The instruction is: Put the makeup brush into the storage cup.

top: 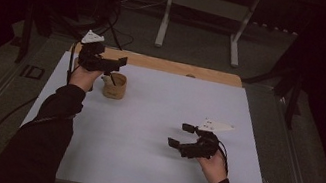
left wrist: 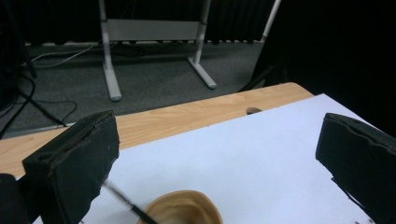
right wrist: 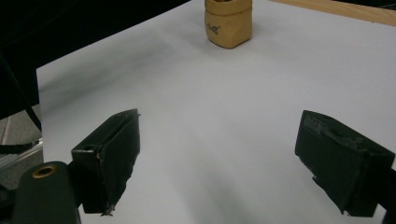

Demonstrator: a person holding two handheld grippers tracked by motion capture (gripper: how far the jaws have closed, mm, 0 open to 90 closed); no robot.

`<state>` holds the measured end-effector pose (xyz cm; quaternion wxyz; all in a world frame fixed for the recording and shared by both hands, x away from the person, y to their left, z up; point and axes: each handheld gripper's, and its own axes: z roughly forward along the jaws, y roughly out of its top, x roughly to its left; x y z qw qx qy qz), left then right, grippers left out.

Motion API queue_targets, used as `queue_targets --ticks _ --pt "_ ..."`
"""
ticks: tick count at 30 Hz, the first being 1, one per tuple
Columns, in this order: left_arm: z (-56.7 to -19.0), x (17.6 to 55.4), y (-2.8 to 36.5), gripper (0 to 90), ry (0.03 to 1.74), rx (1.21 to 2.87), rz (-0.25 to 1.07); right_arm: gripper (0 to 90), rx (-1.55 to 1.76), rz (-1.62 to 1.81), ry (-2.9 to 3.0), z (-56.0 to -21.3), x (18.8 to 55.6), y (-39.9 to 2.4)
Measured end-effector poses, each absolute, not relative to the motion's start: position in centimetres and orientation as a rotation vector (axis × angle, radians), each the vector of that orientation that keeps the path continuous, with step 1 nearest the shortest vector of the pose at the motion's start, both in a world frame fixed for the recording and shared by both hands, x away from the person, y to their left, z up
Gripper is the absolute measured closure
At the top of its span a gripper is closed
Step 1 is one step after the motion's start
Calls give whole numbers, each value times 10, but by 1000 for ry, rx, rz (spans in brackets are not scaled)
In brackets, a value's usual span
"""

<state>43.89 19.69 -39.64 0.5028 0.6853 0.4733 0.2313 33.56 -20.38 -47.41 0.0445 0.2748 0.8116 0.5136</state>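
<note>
Your left gripper (top: 110, 64) hangs over the far left part of the white sheet-covered table (top: 158, 136), right above the small tan, soft-sided paper-like pot (top: 114, 86). Its jaws stand wide apart and hold nothing. In the left gripper view the two black padded jaws frame the pot's open brown rim (left wrist: 182, 208) at the bottom edge, and a thin dark stick (left wrist: 126, 203) leans out of the pot toward the left jaw. You cannot tell from that view whether the stick touches the jaw.

Your right gripper (top: 183, 134) sits well apart from the pot, over the near right part of the white surface, with its jaws also spread wide and empty. In the right gripper view the tan pot (right wrist: 228, 22) stands upright far ahead, near the top of the picture, with a small dark mark on its side that is too small to read.

A strip of bare light wood (top: 180, 68) shows along the table's far edge. Beyond it a grey metal frame stand (top: 206, 8) rests on the dark carpeted floor.
</note>
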Motion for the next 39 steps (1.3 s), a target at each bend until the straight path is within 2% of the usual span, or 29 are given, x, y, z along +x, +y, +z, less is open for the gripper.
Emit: queue_targets --ticks 19,29,39 --pt "-384 399 202 1 997 1673 456 141 835 1576 2474 -472 336 -206" --pt "-379 378 204 1 914 1686 459 141 832 1566 2476 -472 335 -206" --pt "-384 343 202 1 777 1706 405 141 829 1570 2459 -468 335 -209"
